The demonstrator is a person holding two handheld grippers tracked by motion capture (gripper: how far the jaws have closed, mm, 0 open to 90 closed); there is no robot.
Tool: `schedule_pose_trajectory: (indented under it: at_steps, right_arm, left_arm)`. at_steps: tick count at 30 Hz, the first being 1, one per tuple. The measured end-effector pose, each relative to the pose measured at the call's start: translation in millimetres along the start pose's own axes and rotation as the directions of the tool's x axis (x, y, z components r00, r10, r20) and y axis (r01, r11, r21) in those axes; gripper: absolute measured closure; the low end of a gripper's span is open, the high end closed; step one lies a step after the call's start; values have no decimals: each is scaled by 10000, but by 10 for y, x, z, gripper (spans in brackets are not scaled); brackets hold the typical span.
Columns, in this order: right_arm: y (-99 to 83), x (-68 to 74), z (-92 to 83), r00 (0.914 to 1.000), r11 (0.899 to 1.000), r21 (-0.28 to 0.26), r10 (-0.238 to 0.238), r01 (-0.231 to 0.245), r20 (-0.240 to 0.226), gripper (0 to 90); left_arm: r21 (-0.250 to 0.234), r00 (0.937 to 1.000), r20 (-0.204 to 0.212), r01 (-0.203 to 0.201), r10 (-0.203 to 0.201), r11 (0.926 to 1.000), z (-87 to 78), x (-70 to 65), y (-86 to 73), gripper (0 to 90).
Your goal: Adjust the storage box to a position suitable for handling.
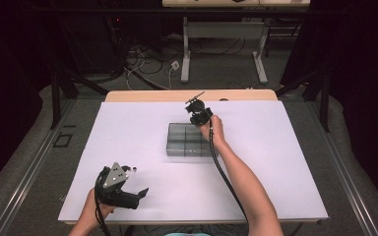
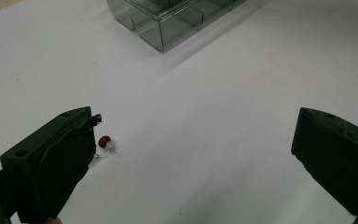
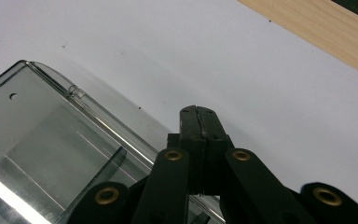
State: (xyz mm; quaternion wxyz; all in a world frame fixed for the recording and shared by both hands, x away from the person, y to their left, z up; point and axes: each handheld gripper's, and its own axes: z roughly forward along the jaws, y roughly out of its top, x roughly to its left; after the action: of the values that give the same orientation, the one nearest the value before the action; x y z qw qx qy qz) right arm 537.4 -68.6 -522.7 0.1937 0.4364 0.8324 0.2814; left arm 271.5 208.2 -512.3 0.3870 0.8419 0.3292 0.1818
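At the middle of the white tabletop (image 1: 275, 167) sits a clear plastic box (image 1: 189, 140) divided into compartments, and the right tongs (image 1: 195, 112) hover at its far edge, pointing down, with their jaws pressed fully together. Whether anything tiny is pinched between them cannot be told from the right gripper view, where the closed tips (image 3: 199, 122) hang just past the box's rounded rim (image 3: 81, 95).

Near the front left, the left tongs (image 1: 137, 194) rest low over the tabletop with jaws spread wide and nothing between them. Just beside 1 jaw lies a small red-headed pin (image 2: 106, 143), with another small pale piece touching the jaw's edge; in the high view these show as tiny specks (image 1: 132, 169).

The likely trouble lies in the smallness of the pieces. If the left tongs close off-centre, the pin could skid or flick away across the smooth sheet. If the right tongs carry something and open over the rim instead of a compartment, it could bounce outside the box.
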Motion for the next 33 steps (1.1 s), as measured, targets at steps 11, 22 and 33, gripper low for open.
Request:
schedule_pose_trajectory:
  at_steps: [11, 22, 33]
  right_arm:
    - [-54, 48, -41, 9996, 9996, -16, -287, 287, 13, 900]
    - [-129, 105, -103, 9996, 9997, -57, -257, 256, -112, 900]
    - [-172, 128, -142, 9980, 9982, -133, -593, 590, -216, 900]
  left_arm:
    - [-102, 10000, -46, 32, -32, 9999, 4, -2, -5, 0]
    - [-117, 10000, -70, 8, -9, 9999, 16, -7, -3, 0]
    - [17, 10000, 3, 5, -5, 10000, 3, 0, 1, 0]
